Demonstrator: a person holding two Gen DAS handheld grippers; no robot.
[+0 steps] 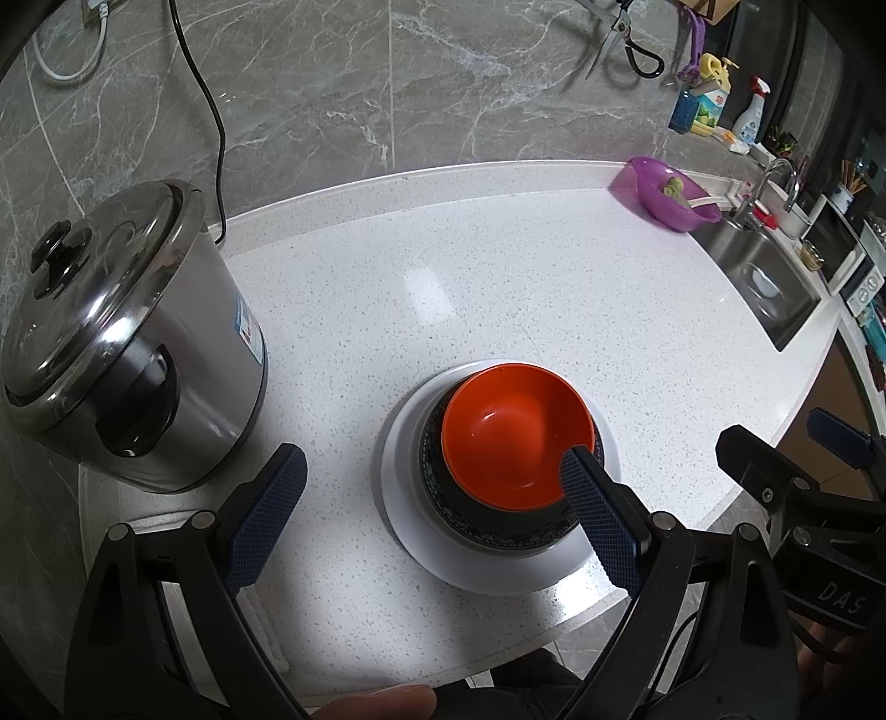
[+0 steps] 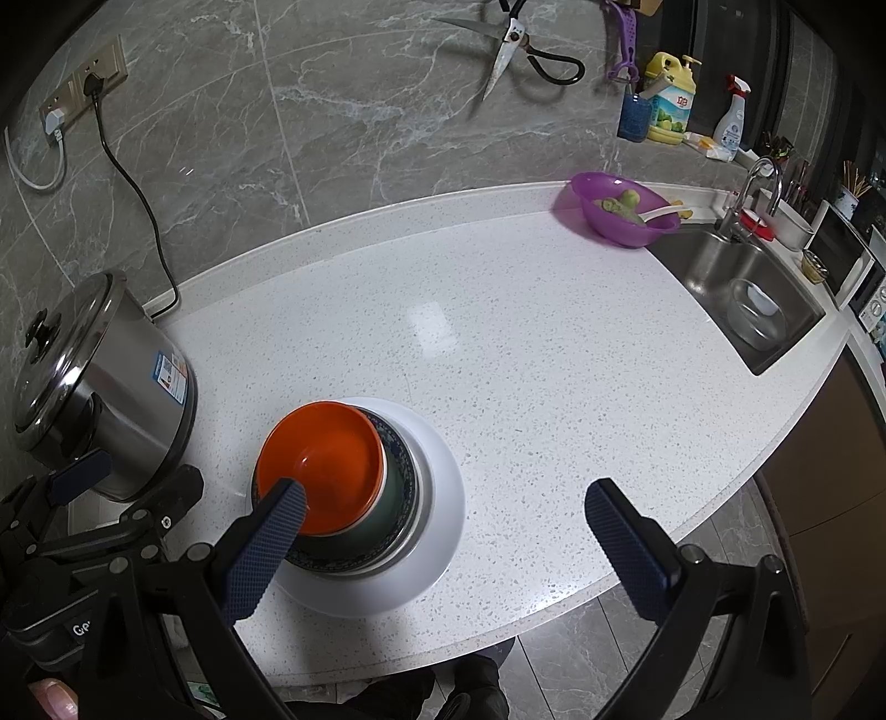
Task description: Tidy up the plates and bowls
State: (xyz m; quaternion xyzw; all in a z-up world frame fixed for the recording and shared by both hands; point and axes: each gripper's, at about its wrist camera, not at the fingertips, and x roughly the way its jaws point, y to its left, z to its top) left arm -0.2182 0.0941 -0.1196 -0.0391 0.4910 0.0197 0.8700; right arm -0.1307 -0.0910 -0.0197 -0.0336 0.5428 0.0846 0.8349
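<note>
An orange bowl (image 1: 512, 426) sits on top of a dark patterned bowl (image 1: 443, 498), which sits on a white plate (image 1: 404, 471) on the speckled white counter. The same stack shows in the right wrist view: orange bowl (image 2: 326, 459), dark bowl (image 2: 398, 487), white plate (image 2: 443, 498). My left gripper (image 1: 437, 520) is open above the stack, its right finger (image 1: 598, 509) over the orange bowl's near rim. My right gripper (image 2: 443, 554) is open, its left finger (image 2: 266, 548) over the bowl's near edge. Both grippers are empty.
A steel cooker (image 1: 127, 343) with a black cord stands on the left of the stack. A purple bowl with food (image 2: 626, 213) sits at the back right beside the sink (image 2: 742, 299). Bottles (image 2: 673, 99) and hanging scissors (image 2: 509, 44) are at the wall. The counter edge is close in front.
</note>
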